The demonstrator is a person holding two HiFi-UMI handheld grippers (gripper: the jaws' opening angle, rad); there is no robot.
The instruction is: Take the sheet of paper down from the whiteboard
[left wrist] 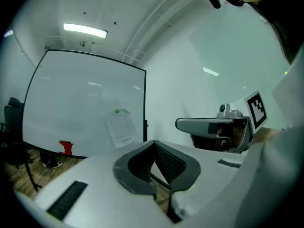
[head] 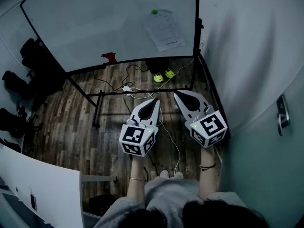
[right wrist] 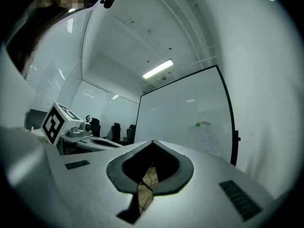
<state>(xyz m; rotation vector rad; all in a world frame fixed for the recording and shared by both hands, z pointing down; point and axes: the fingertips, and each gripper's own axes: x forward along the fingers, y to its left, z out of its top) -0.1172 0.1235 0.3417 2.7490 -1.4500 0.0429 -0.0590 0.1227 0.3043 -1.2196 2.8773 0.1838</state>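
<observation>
A white sheet of paper (head: 165, 30) hangs on the whiteboard (head: 95, 23) near its right edge, pinned by a green round magnet (head: 154, 12). The same paper (left wrist: 120, 127) shows in the left gripper view and, fainter (right wrist: 206, 137), in the right gripper view. My left gripper (head: 155, 101) and right gripper (head: 177, 96) are held side by side, level, well short of the board. Both are shut with nothing between the jaws.
A red object (head: 109, 57) sits on the board's lower tray. The board stands on a black frame (head: 97, 108) over a wooden floor with cables (head: 130, 87) and yellow-green shoes (head: 163, 75). Office chairs (head: 19, 84) stand at left, a wall (head: 247, 56) at right.
</observation>
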